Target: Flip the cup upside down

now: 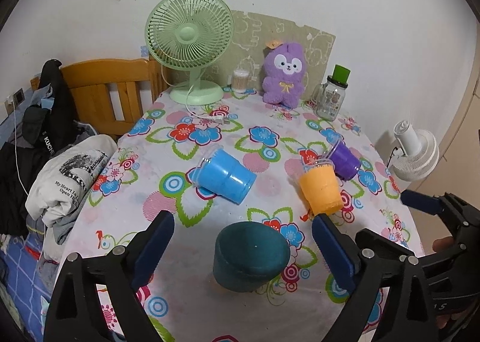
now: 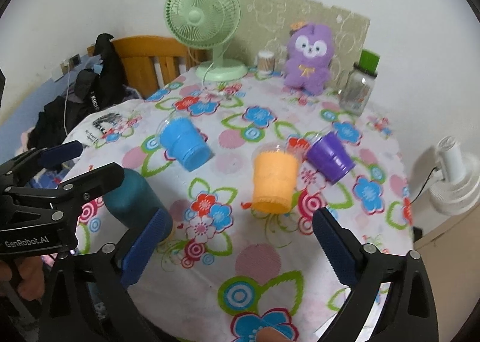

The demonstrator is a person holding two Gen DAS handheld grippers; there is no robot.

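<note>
Left wrist view: the left gripper (image 1: pixel 243 240) hangs wide open around a dark teal cup (image 1: pixel 250 256), base up on the floral surface (image 1: pixel 210 207). Beyond the teal cup, blue (image 1: pixel 225 175), orange (image 1: pixel 321 186) and purple (image 1: pixel 345 159) cups lie tipped. Right gripper (image 2: pixel 240 249) gapes wide, empty.

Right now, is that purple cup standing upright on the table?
No, the purple cup lies tipped on its side on the flowered tablecloth, just behind the orange cup.

Right claw's finger (image 2: pixel 147 249) hides part of the teal cup (image 2: pixel 132 201) (right wrist view blurred).
</note>
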